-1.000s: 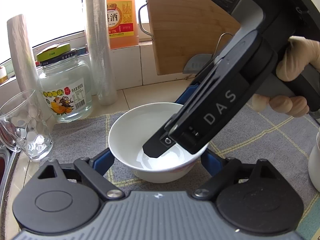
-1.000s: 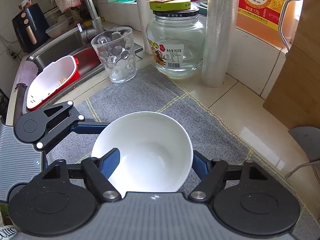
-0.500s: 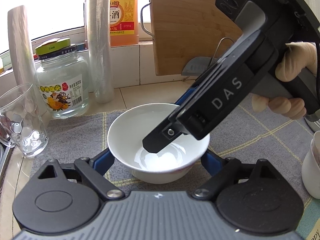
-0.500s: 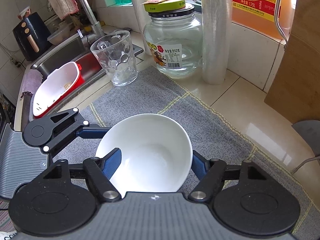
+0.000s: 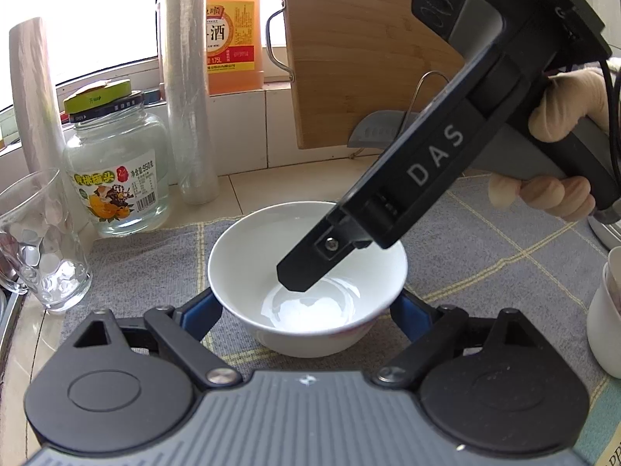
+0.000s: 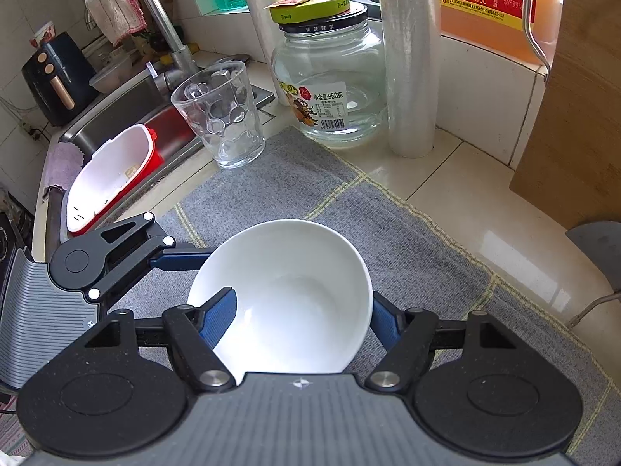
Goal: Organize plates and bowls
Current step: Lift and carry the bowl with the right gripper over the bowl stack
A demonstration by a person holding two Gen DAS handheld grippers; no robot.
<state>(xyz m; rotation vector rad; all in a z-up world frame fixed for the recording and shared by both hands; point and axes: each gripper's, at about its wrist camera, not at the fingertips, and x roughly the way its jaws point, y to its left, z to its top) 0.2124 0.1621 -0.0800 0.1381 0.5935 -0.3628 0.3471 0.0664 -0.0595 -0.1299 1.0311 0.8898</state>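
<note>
A white bowl (image 5: 248, 256) stands upright on the grey mat (image 5: 485, 256). My left gripper (image 5: 306, 299) straddles it low down, and both blue pads lie against its outer wall. In the right wrist view, one left finger (image 6: 182, 258) reaches the bowl (image 6: 310, 272) from the left. My right gripper (image 6: 302, 295) comes down steeply over the bowl, held by a gloved hand (image 5: 559, 116). One of its fingers (image 5: 299, 275) dips inside near the bottom, and the other sits outside the right wall. The pads do not pinch the wall.
Behind the mat stand a drinking glass (image 6: 221, 116), a glass jar (image 6: 330, 85), a plastic-wrap roll (image 6: 411, 58), an orange bottle (image 5: 233, 31) and a wooden cutting board (image 5: 361, 58). A sink with a red-and-white basin (image 6: 112, 174) lies to the left. A white cup (image 5: 605, 310) stands at the mat's right.
The right gripper has tilted steeper over the bowl and its fingers have drawn slightly closer together. The left gripper and the bowl have stayed put.
</note>
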